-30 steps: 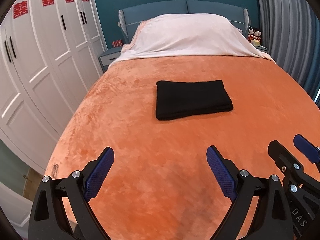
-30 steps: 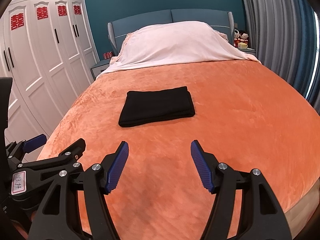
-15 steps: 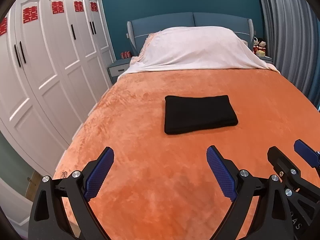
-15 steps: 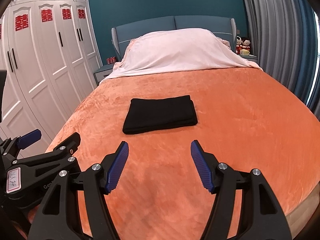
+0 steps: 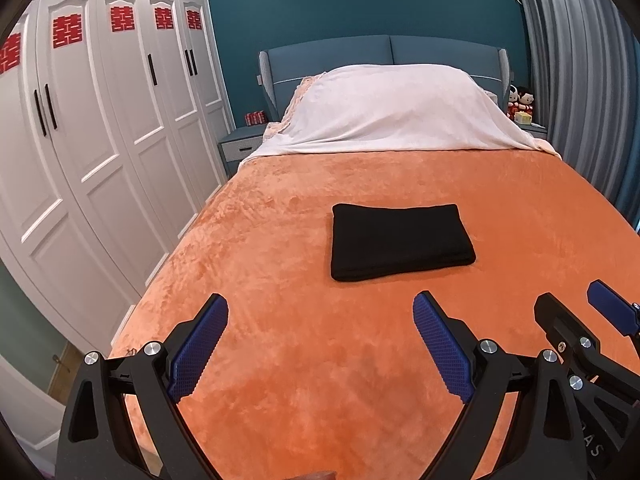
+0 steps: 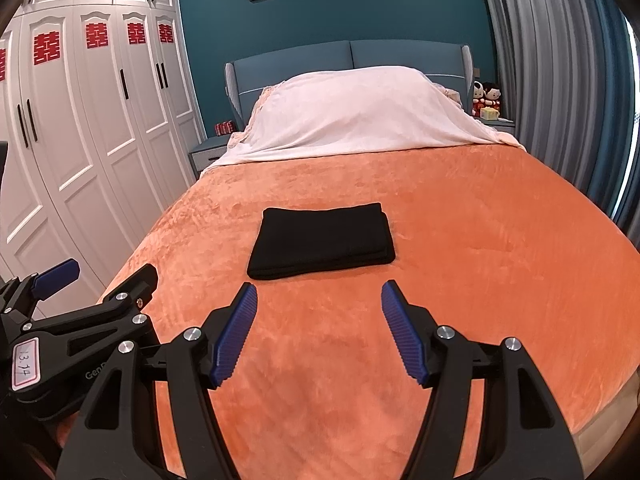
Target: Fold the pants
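A white wardrobe [image 5: 100, 152] with red paper cut-outs on its doors is seen along the left wall. Beside it, an orange plush blanket [image 5: 320, 360] is spread over the bed, with a pale sheet [image 5: 400, 108] draped over the pillows at the blue headboard [image 6: 348, 60]. The black pants [image 5: 400, 242] are laid folded into a neat rectangle near the middle of the blanket. The left gripper [image 5: 320, 346] is held above the near blanket with its jaws spread wide and nothing between them. The right gripper [image 6: 319, 330] is held just beside it, likewise parted and empty, well apart from the pants. Grey curtains [image 6: 552, 80] are hung on the right.
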`<state>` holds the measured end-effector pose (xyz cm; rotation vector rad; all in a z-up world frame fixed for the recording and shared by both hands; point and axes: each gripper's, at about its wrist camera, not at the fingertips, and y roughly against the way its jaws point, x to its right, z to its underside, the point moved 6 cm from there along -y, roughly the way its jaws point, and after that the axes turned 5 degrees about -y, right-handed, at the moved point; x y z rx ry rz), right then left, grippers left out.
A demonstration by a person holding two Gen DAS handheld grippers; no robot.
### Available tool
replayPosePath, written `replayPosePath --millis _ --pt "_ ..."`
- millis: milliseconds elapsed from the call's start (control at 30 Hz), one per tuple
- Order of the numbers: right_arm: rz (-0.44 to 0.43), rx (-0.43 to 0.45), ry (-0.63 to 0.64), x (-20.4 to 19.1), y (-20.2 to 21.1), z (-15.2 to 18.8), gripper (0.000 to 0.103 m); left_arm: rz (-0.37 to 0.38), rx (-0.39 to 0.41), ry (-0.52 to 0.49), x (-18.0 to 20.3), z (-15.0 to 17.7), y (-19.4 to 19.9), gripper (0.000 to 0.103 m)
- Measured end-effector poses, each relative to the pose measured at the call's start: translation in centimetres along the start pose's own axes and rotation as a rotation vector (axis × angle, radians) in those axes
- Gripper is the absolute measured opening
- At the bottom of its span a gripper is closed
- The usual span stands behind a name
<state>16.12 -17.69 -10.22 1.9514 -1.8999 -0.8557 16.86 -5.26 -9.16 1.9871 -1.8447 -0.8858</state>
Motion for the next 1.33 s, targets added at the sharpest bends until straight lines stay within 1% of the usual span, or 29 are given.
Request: replayPosePath --millis 100,767,1033,1100,1167,1333 --pt "0.0 0.0 0.0 0.0 0.0 0.0 0.063 0.009 -0.007 0.005 0.0 -0.1 0.0 0.092" --pt "0.0 -0.002 0.001 -0.2 0.0 -0.3 0.063 0.006 -0.013 0.008 -0.5 -0.2 0.0 0.092" --pt "0.0 -0.002 0.001 -0.2 0.0 -0.3 0.063 -0.004 0.014 0.004 -0.9 0.5 0.1 0.092" --pt "0.0 -0.003 0.002 -0.2 0.0 -0.4 0.063 -0.001 0.005 0.003 -0.9 0.6 0.0 0.092" --pt "0.0 -0.002 0.002 -0.3 0.0 -0.4 0.063 0.013 -0.022 0.003 -0.8 0.8 -0.2 0.092" --pt "0.002 0.0 0.002 -0.3 0.0 -0.4 0.063 0.026 -0.028 0.002 -0.8 0.9 -0.5 0.092"
